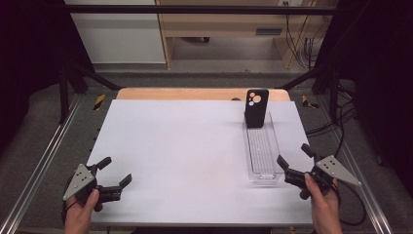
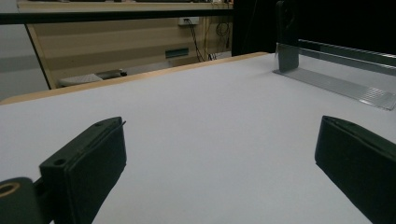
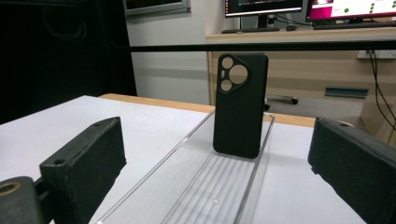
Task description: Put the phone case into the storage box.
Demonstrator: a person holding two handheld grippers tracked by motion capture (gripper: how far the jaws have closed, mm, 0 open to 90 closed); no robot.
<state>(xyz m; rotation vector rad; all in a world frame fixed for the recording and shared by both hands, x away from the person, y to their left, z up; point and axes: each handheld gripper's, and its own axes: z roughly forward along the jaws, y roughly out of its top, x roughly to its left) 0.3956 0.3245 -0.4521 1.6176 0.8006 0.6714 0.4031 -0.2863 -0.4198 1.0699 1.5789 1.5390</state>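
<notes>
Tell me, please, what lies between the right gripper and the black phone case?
Between the right gripper and the upright phone case lies the ribbed floor of the clear tray, with nothing on it. The right gripper view shows this best.

Black phone case (image 1: 256, 107), matte, three round camera cutouts near its top. Stands upright at the far end of a clear, ribbed, long narrow plastic tray (image 1: 263, 171). Tray lies flat on the table's right side, otherwise empty.

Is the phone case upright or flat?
Upright: the case stands on end at the far end of the clear tray, camera cutouts on top.
</notes>
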